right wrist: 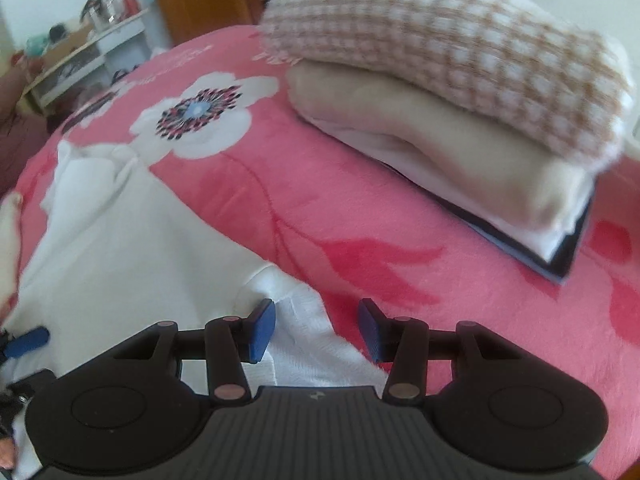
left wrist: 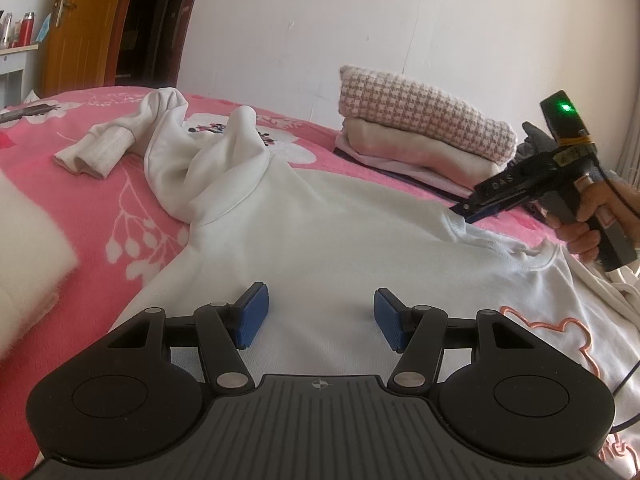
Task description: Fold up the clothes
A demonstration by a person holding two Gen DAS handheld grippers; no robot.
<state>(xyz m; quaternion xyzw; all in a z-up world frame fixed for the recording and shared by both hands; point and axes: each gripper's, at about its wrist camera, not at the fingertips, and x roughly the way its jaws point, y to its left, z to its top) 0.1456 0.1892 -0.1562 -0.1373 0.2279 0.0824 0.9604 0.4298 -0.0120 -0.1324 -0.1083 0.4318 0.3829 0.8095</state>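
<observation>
Hovering over white sweatshirt spread on pink bed, left gripper jaws open, empty. Right gripper jaws open at its hem edge. Folded stack nearby.

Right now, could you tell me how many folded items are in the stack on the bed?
3 at least: a checked knit on top, a cream garment beneath it, and a dark item at the bottom. Thin pale layers between them may be separate pieces; I cannot tell.
</observation>
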